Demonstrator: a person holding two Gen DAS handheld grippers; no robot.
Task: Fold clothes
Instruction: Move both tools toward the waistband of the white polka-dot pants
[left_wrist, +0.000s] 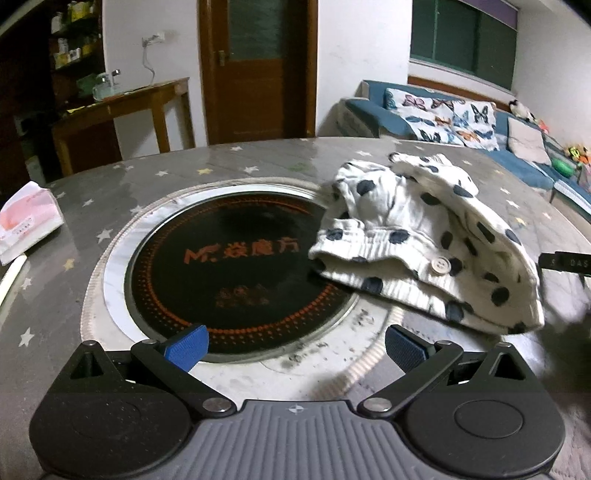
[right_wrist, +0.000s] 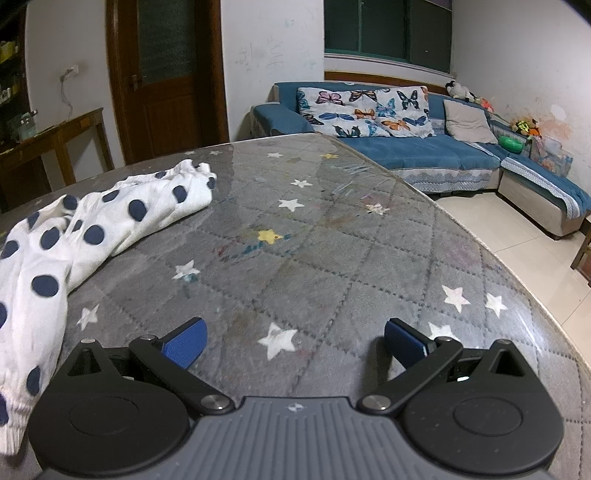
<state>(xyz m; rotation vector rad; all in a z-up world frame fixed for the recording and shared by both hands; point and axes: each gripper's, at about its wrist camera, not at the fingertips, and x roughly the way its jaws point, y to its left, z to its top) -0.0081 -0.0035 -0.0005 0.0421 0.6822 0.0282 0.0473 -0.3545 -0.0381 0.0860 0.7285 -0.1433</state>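
Observation:
A white garment with dark blue dots (left_wrist: 424, 236) lies crumpled on the grey star-patterned table (left_wrist: 229, 158), partly over the round black cooktop (left_wrist: 236, 273). A white button shows on its ribbed band. My left gripper (left_wrist: 295, 345) is open above the cooktop's near rim, with the garment ahead and to its right. In the right wrist view the same garment (right_wrist: 74, 236) stretches along the left side of the table (right_wrist: 351, 240). My right gripper (right_wrist: 293, 343) is open over bare tabletop, to the right of the cloth, holding nothing.
A tissue pack (left_wrist: 29, 221) lies at the table's left edge. A dark tool tip (left_wrist: 565, 262) shows at the right edge of the left wrist view. Beyond the table stand a blue sofa (right_wrist: 424, 155) with butterfly cushions, a wooden door (left_wrist: 258, 70) and a side table (left_wrist: 122, 114).

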